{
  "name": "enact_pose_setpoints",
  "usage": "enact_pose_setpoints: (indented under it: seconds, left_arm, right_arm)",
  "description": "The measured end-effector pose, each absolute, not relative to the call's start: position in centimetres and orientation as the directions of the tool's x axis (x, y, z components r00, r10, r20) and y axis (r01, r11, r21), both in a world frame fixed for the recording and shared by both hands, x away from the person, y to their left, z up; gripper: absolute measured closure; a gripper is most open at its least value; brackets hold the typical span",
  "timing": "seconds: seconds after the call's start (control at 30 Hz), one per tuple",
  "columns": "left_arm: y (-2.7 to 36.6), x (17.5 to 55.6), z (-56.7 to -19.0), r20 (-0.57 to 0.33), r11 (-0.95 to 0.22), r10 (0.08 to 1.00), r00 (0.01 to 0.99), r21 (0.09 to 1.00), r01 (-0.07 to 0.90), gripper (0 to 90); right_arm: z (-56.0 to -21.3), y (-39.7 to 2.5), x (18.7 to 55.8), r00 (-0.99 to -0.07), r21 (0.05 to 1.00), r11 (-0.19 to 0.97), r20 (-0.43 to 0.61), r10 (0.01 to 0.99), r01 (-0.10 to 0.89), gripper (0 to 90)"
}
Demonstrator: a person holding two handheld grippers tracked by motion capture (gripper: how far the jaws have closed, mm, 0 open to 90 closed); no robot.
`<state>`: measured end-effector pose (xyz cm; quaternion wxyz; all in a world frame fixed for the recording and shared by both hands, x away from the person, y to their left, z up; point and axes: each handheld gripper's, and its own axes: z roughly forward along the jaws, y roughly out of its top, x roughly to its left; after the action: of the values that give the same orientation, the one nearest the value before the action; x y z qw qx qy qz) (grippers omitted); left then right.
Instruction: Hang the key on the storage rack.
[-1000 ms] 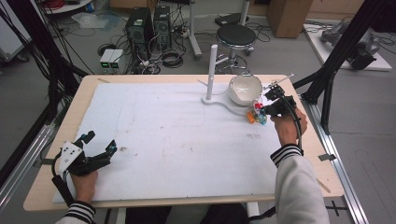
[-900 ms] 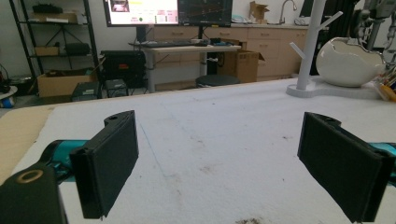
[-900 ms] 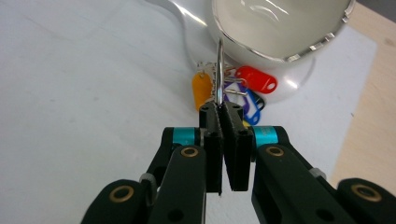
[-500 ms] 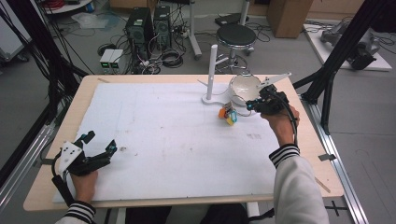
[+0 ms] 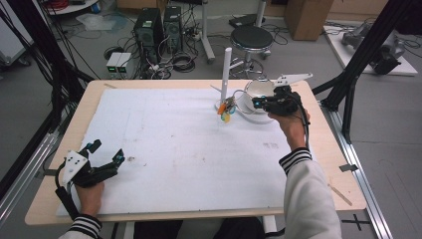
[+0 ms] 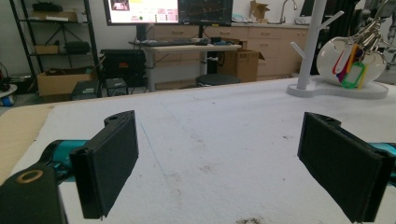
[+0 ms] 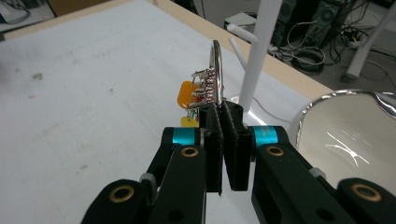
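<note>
A metal key ring (image 7: 216,70) with orange, yellow and other coloured tags (image 5: 225,110) hangs clamped in my right gripper (image 7: 224,112), whose jaws are shut on the ring's lower edge. It hovers just in front of the white peg stand (image 5: 226,69), close to the post (image 7: 258,56) and its side pegs. In the high view my right gripper (image 5: 245,104) reaches leftward over the shiny bowl (image 5: 260,89). My left gripper (image 5: 106,151) rests at the table's near-left corner, jaws wide open with nothing between them (image 6: 219,123). From there the stand (image 6: 312,44) and tags (image 6: 348,67) appear far off.
White foam sheet (image 5: 174,144) covers the wooden table (image 5: 338,164). The stand's flat base (image 6: 336,91) and the bowl (image 7: 355,135) sit together at the far right. A stool (image 5: 251,37), computers and cables lie beyond the far edge.
My right gripper has carried the key ring leftward, from right of the bowl to just beside the stand's post. The left gripper has stayed put.
</note>
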<state>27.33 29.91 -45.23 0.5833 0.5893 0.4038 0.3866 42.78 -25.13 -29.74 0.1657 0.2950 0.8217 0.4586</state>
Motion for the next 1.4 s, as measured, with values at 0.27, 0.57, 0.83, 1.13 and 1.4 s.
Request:
enact_pose_setpoints:
  seconds: [0.27,0.57,0.83,1.13,1.4]
  left_arm:
    - [29.9,27.4,-45.2,-0.019,0.008,0.927,0.375,0.999,0.032,12.7]
    - [29.9,27.4,-45.2,-0.020,0.009,0.927,0.374,0.999,0.032,12.8]
    - [29.9,27.4,-45.2,-0.022,0.010,0.927,0.375,0.999,0.034,12.7]
    - [29.9,27.4,-45.2,-0.021,0.009,0.927,0.375,0.999,0.034,12.8]
    - [29.9,27.4,-45.2,-0.021,0.008,0.927,0.375,0.999,0.037,12.8]
  right_arm:
    - [-29.0,-23.5,43.9,-0.791,0.853,0.419,-0.013,0.612,0.311,88.1]
    - [-28.9,-21.9,45.2,-0.795,0.859,0.405,0.003,0.606,0.312,88.1]
    - [-29.4,-21.1,46.1,-0.788,0.863,0.391,0.015,0.615,0.321,88.1]
    - [-30.3,-20.8,47.1,-0.770,0.869,0.353,0.048,0.636,0.346,88.0]
    - [-31.2,-20.9,48.2,-0.739,0.867,0.315,0.086,0.668,0.386,88.0]
